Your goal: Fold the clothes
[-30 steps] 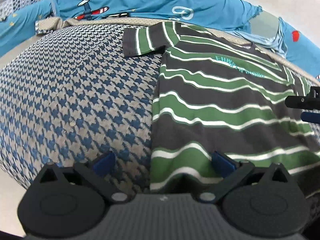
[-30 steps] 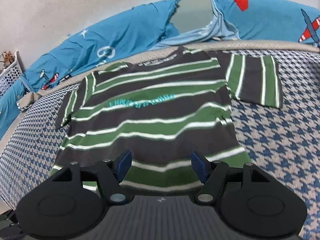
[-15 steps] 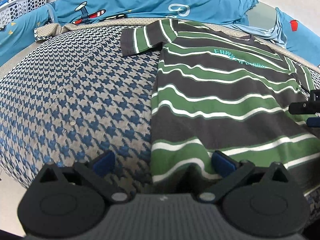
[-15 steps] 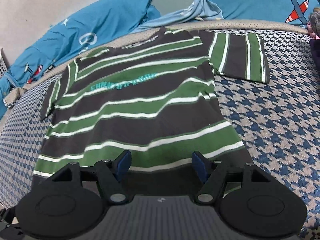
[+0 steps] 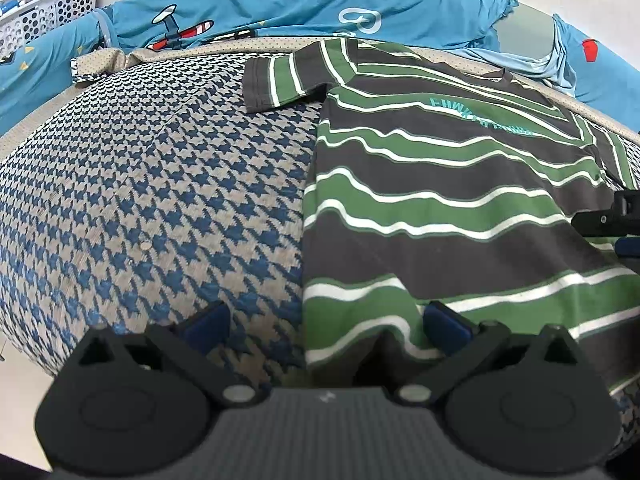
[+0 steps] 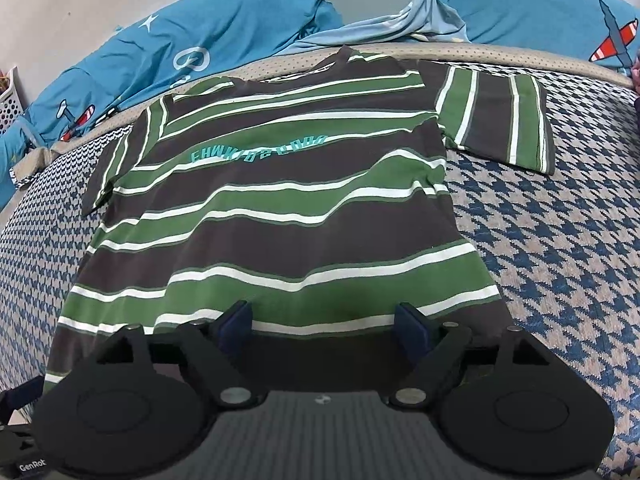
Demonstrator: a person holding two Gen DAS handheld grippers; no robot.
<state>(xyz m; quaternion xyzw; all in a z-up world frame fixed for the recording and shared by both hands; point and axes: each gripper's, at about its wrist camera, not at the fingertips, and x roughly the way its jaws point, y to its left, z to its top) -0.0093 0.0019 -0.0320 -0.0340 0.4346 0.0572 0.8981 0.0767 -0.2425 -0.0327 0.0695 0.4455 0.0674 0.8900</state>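
Note:
A T-shirt (image 5: 440, 216) (image 6: 304, 216) with dark grey, green and white stripes and teal lettering lies face up, spread flat on the bed, both short sleeves out to the sides. My left gripper (image 5: 324, 318) hovers open over the shirt's lower left corner; the side edge runs between its blue pads (image 5: 208, 320), which do not press on the cloth. My right gripper (image 6: 324, 318) hangs above the middle of the bottom hem, its jaws opening, the hem lying beneath them untouched. It also shows as a dark bar, the right gripper (image 5: 608, 220), at the right edge of the left wrist view.
The bed cover (image 5: 160, 200) has a blue and beige houndstooth pattern. A blue quilt with aeroplane prints (image 5: 280, 4) (image 6: 200, 40) is bunched along the far side. A white perforated basket (image 5: 48, 12) stands at the far left. The bed's near left edge drops to a pale floor (image 5: 24, 368).
The right gripper's jaws have spread wider, and its view has tipped so more of the bottom hem shows. The left gripper stays wide open over the same corner.

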